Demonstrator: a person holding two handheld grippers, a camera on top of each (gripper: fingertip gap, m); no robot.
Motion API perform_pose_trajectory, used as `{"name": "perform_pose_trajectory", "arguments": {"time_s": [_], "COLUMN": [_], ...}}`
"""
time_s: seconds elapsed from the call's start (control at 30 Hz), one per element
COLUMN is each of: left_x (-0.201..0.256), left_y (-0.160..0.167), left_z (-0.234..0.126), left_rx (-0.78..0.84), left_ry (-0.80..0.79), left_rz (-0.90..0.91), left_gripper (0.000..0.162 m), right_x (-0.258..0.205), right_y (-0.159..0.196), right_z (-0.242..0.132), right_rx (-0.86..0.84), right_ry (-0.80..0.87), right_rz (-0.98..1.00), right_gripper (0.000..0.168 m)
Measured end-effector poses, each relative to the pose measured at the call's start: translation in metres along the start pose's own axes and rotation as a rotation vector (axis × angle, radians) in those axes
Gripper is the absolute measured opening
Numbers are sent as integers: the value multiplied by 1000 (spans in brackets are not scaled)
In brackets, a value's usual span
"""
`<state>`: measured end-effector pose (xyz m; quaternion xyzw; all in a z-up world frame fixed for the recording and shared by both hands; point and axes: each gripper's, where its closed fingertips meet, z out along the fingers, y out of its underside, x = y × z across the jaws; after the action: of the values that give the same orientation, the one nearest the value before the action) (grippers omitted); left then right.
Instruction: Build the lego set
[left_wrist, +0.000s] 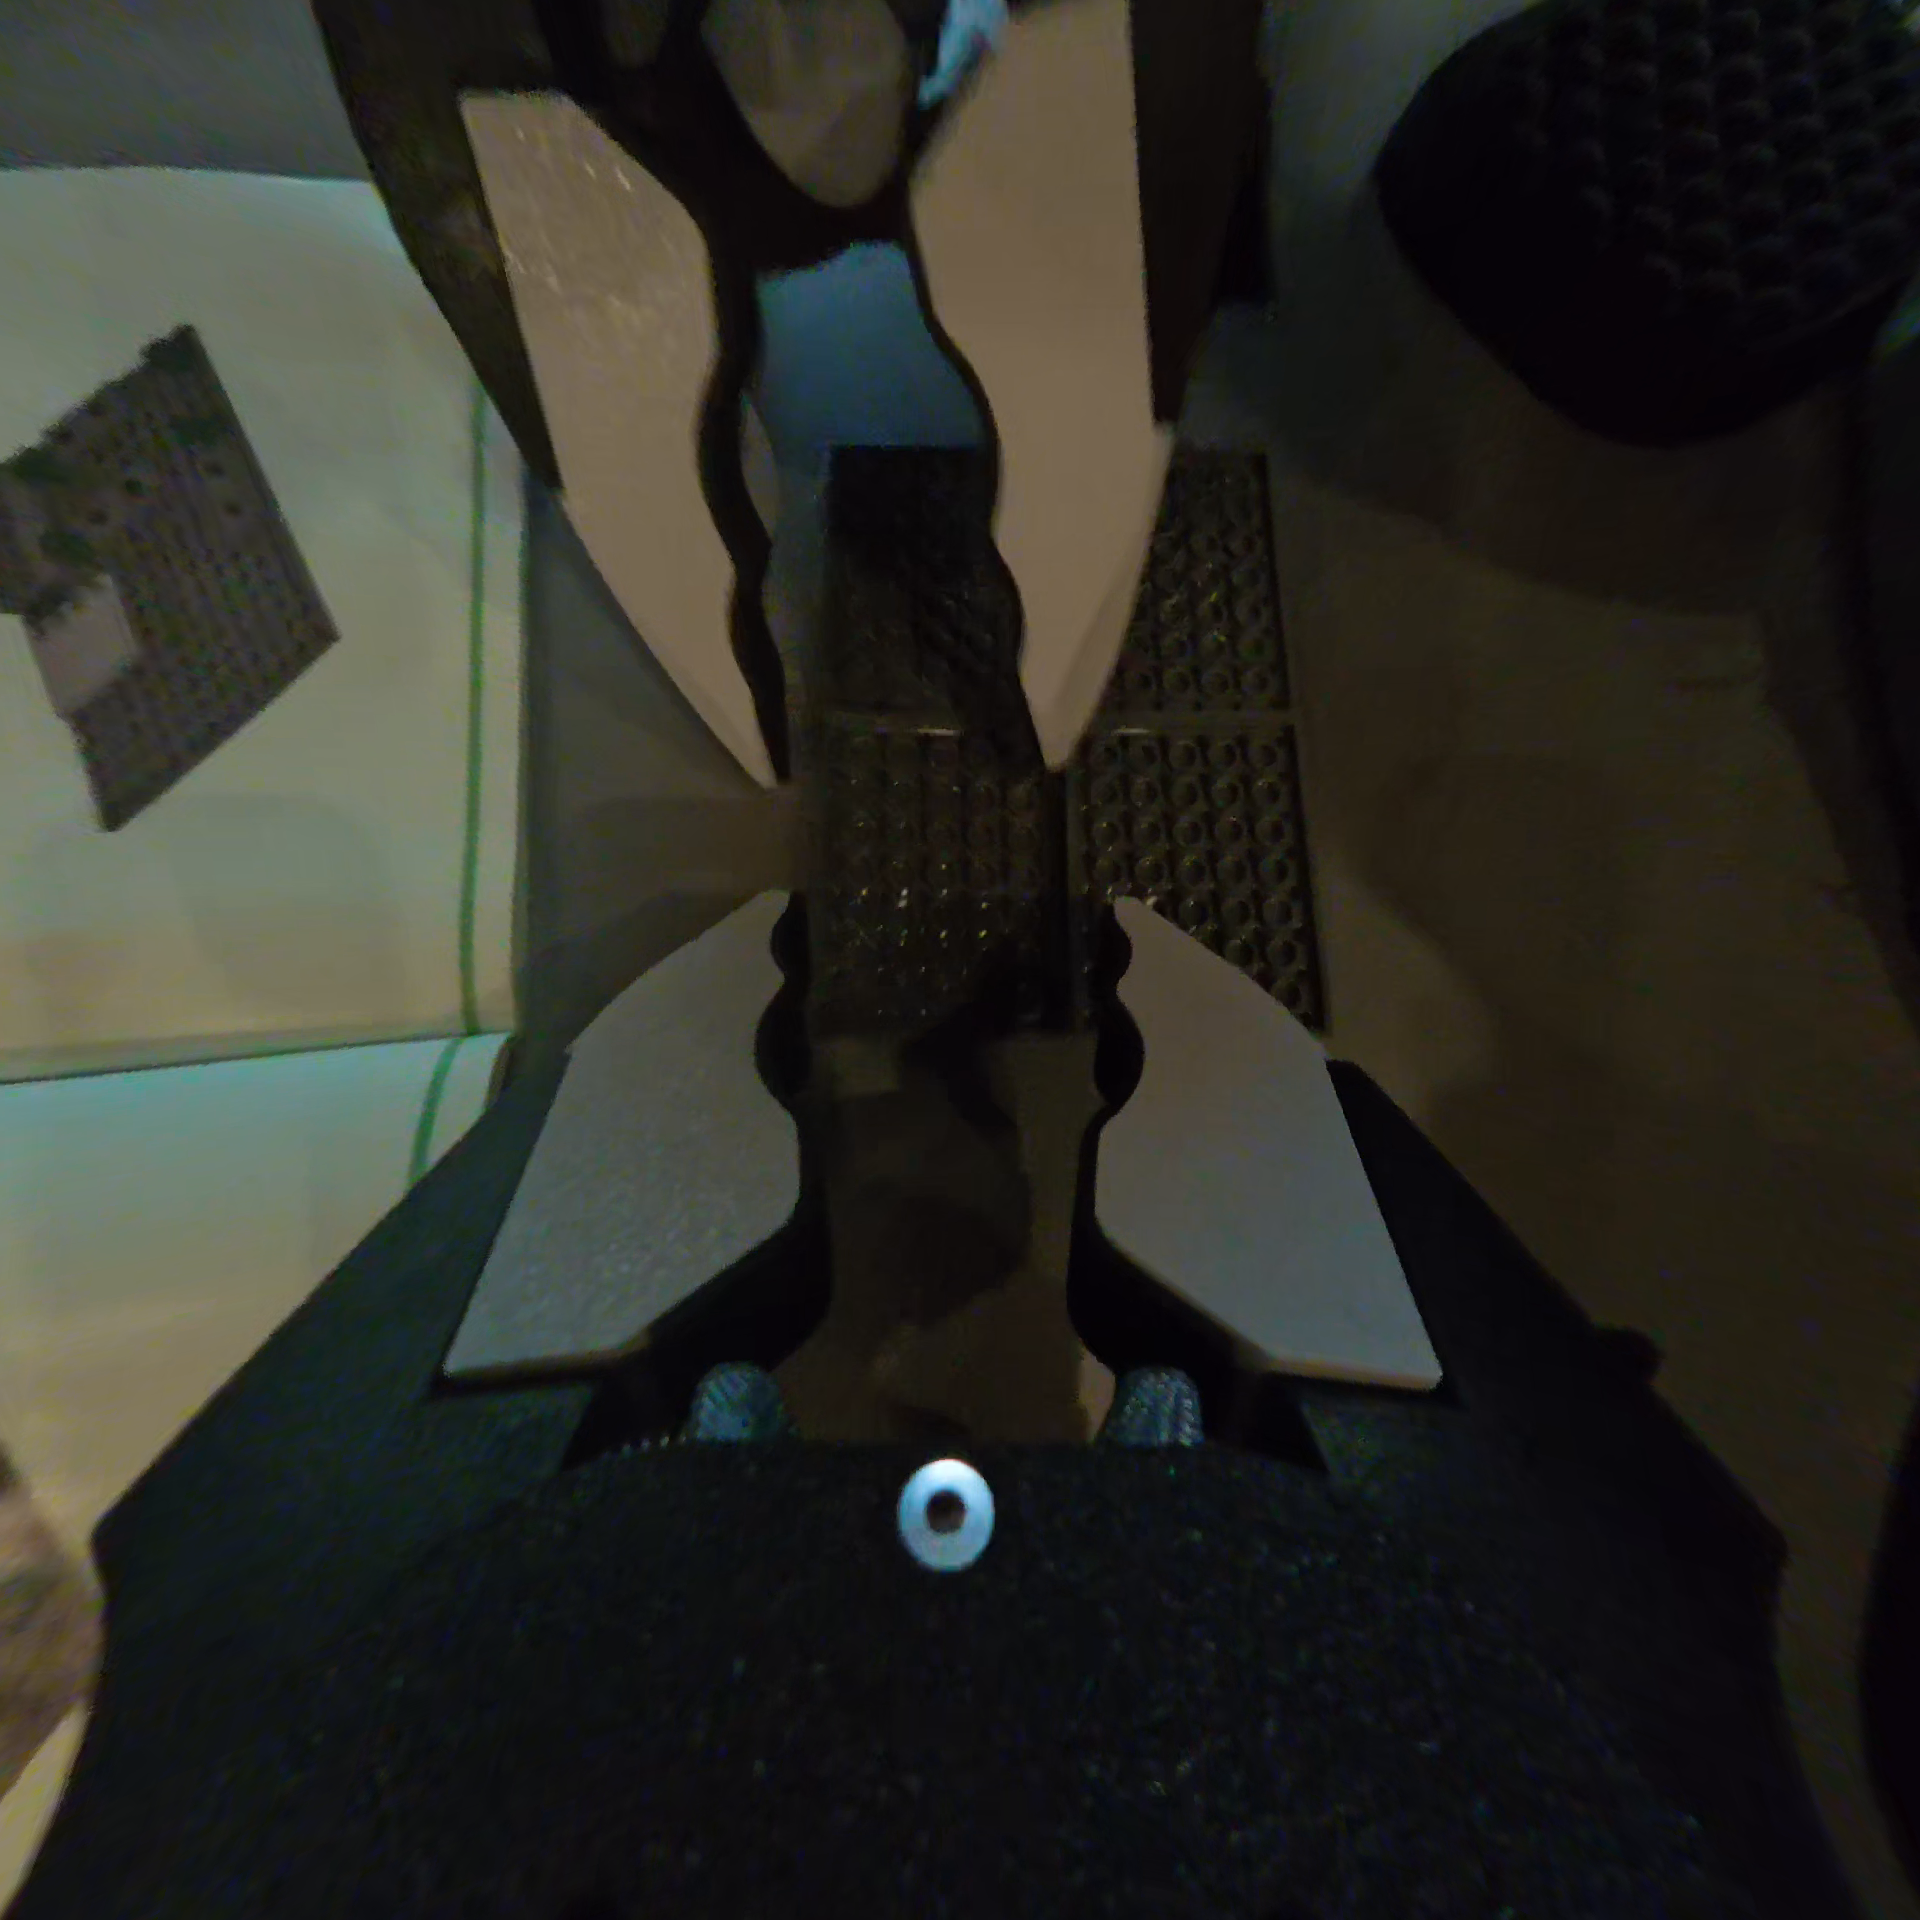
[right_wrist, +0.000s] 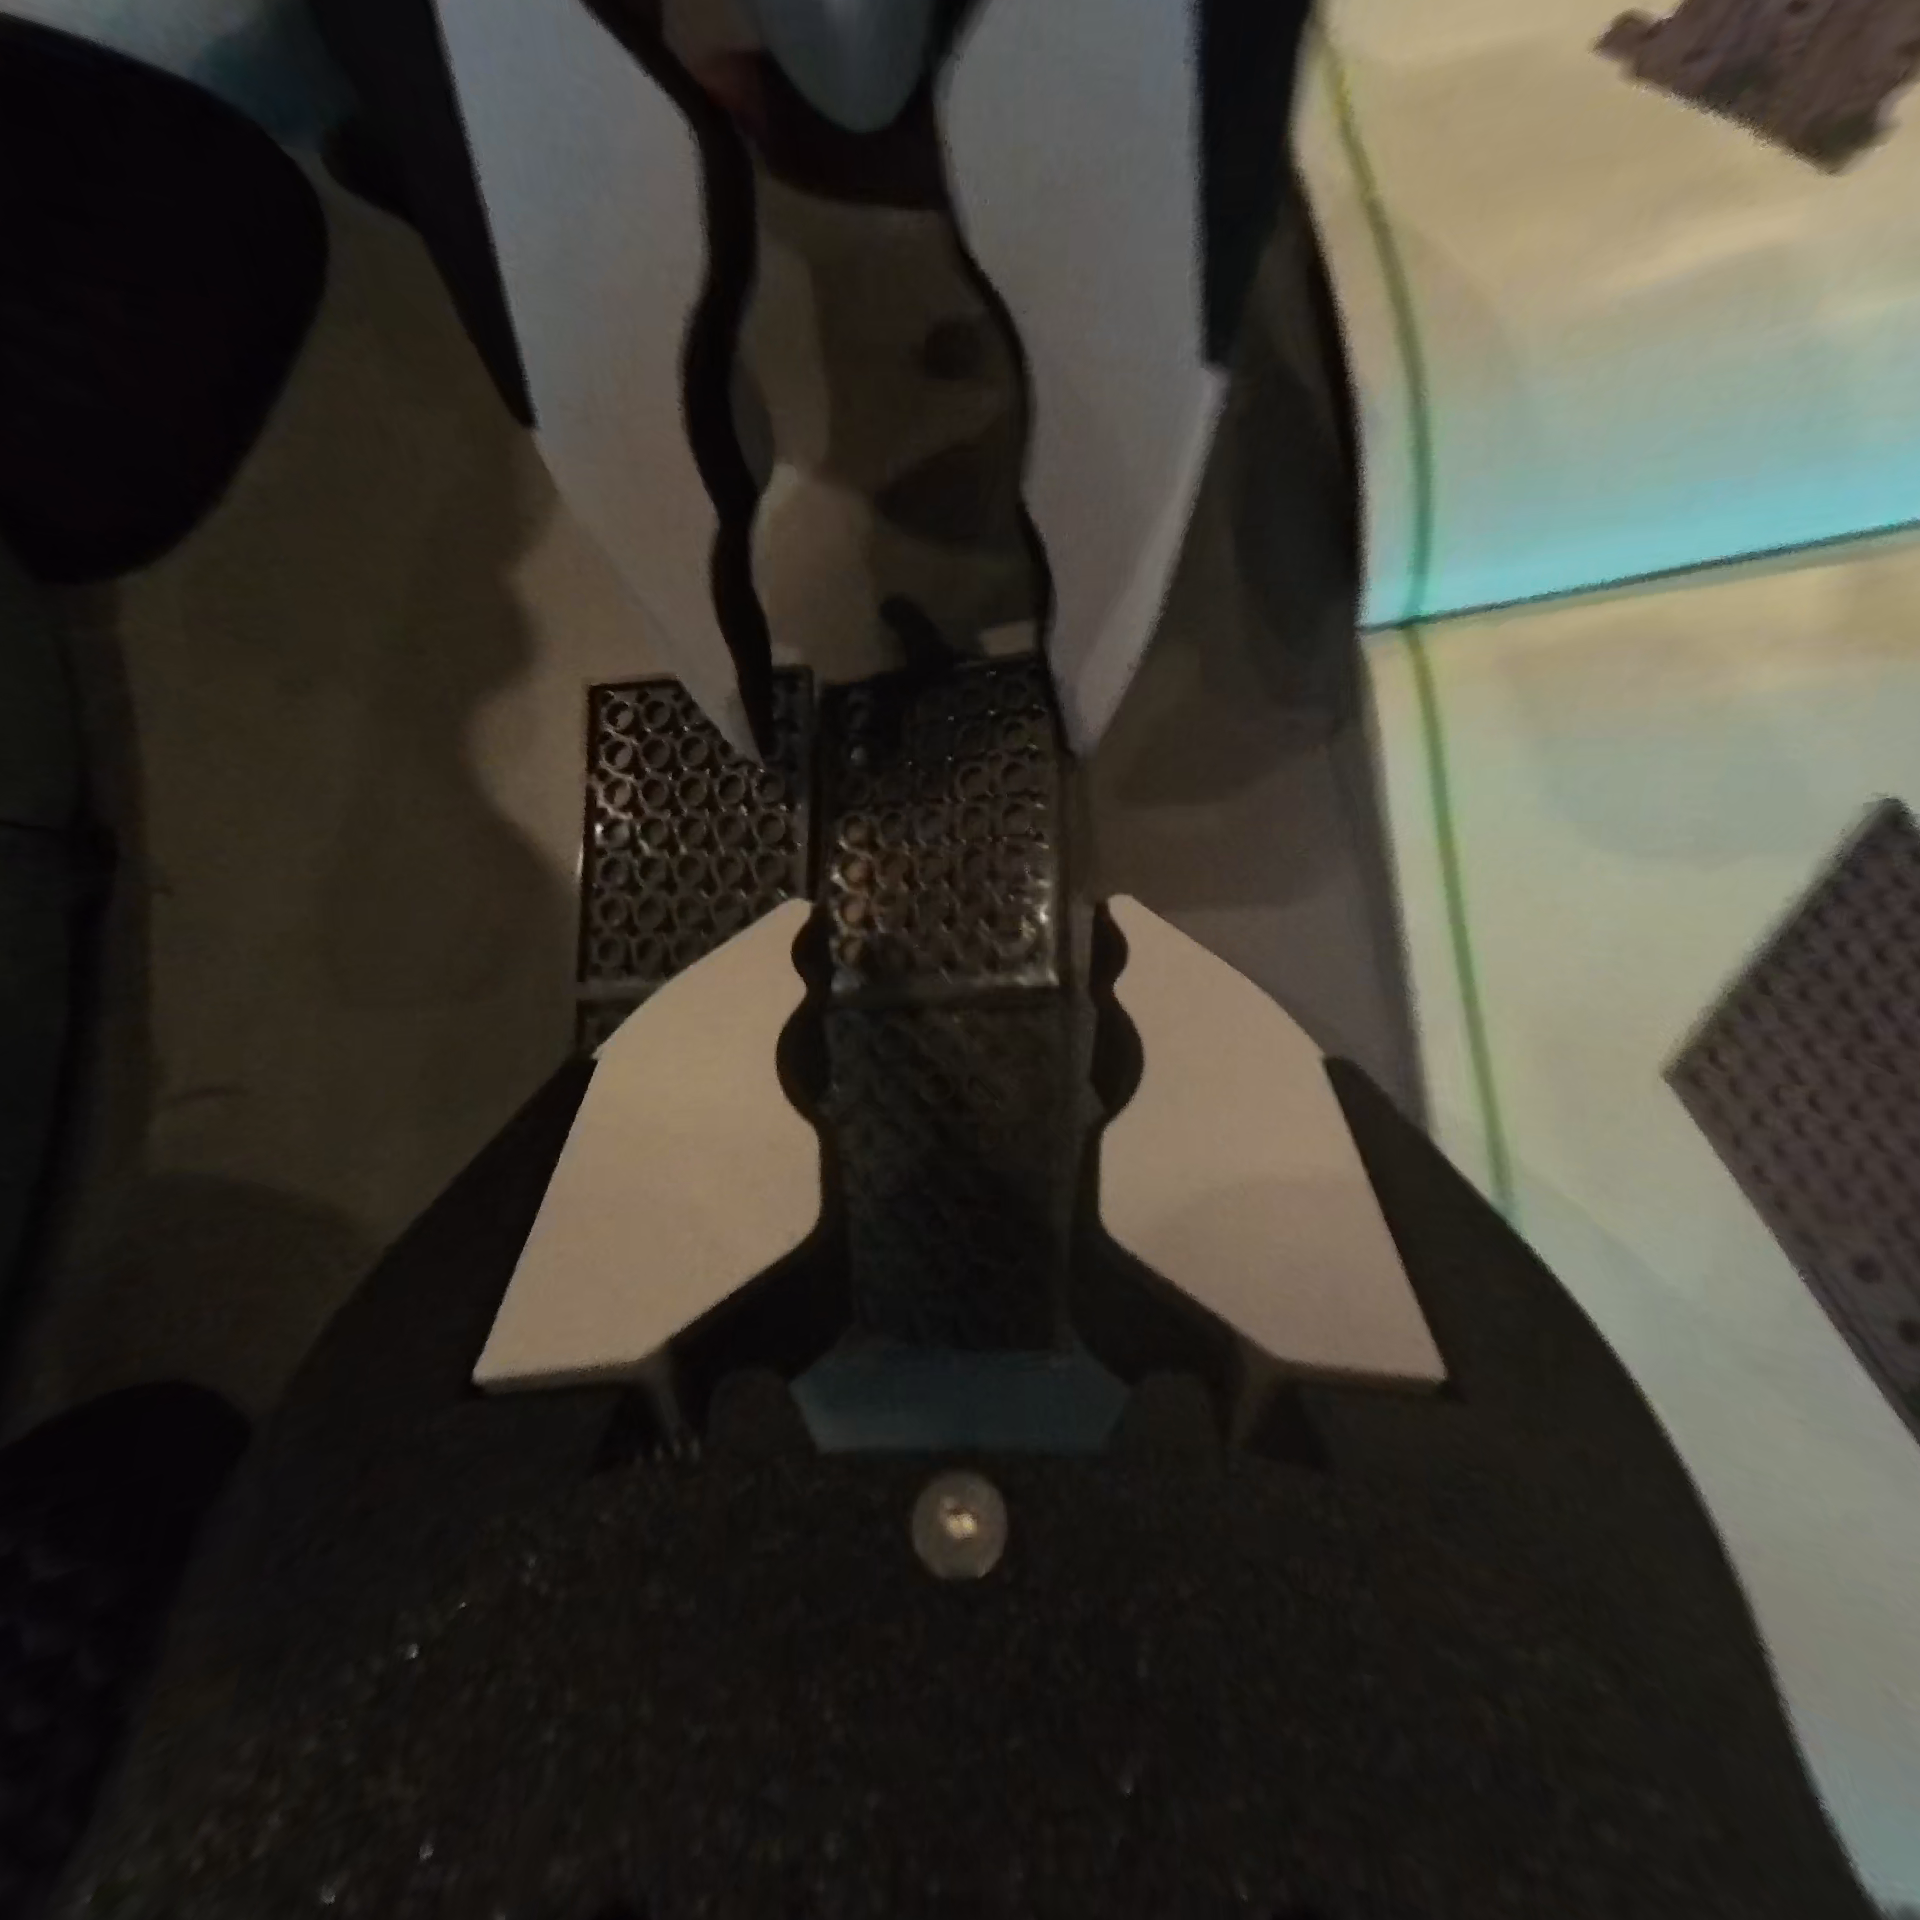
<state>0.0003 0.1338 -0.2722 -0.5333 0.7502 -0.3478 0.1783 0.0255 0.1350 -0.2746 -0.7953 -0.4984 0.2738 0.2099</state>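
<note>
A dark studded Lego plate (left_wrist: 935, 883) lies lengthwise between both grippers, which face each other tip to tip. My left gripper (left_wrist: 951, 904) is shut on its near end. The right gripper (left_wrist: 914, 767) comes in from the top of that view and grips the far part (left_wrist: 904, 582). In the right wrist view my right gripper (right_wrist: 956, 904) is shut on the same plate (right_wrist: 940, 831), and the left gripper (right_wrist: 920, 743) closes on it from above. A second dark plate (left_wrist: 1195, 831) sits alongside, seen at the left in the right wrist view (right_wrist: 675, 831).
A grey baseplate (left_wrist: 177, 582) with a few small pieces lies on a pale mat with a green line (left_wrist: 473, 727); it shows at the right in the other view (right_wrist: 1818, 1039). Another grey piece (right_wrist: 1756, 83) lies farther off. A black dimpled object (left_wrist: 1662, 208) stands near the plates. Less than 4 cm separates the two grippers' tips. Both grippers' tips are roughly 15 cm from the grey piece (right_wrist: 1756, 83).
</note>
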Motion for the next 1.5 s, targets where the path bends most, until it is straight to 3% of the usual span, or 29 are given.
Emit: {"name": "perform_pose_trajectory", "arguments": {"time_s": [0.17, 0.23, 0.43, 0.57, 0.9, 1.5], "left_x": [20, 43, 103, 97, 83, 48], "left_y": [-13, -21, -31, -16, -9, 27], "left_z": [-15, -14, 20, 34, 26, -33], "left_rx": [9, 32, 38, -35, -80, -128], "left_ry": [-123, -163, -215, -273, -322, -456], "left_rz": [-10, -33, -125, -203, -263, -314], "left_gripper": [50, 50, 39, 43, 43, 44], "right_x": [4, 0, -10, -14, -29, -121], "right_y": [30, 48, 60, 59, 65, 43], "right_z": [-33, -42, -42, -39, -40, -7], "right_rx": [-49, -86, -51, -36, -46, 83], "right_ry": [-15, -24, -121, -174, -159, -218], "right_rz": [-35, -80, -74, -65, -49, -92], "right_gripper": [49, 57, 62, 63, 62, 61]}}
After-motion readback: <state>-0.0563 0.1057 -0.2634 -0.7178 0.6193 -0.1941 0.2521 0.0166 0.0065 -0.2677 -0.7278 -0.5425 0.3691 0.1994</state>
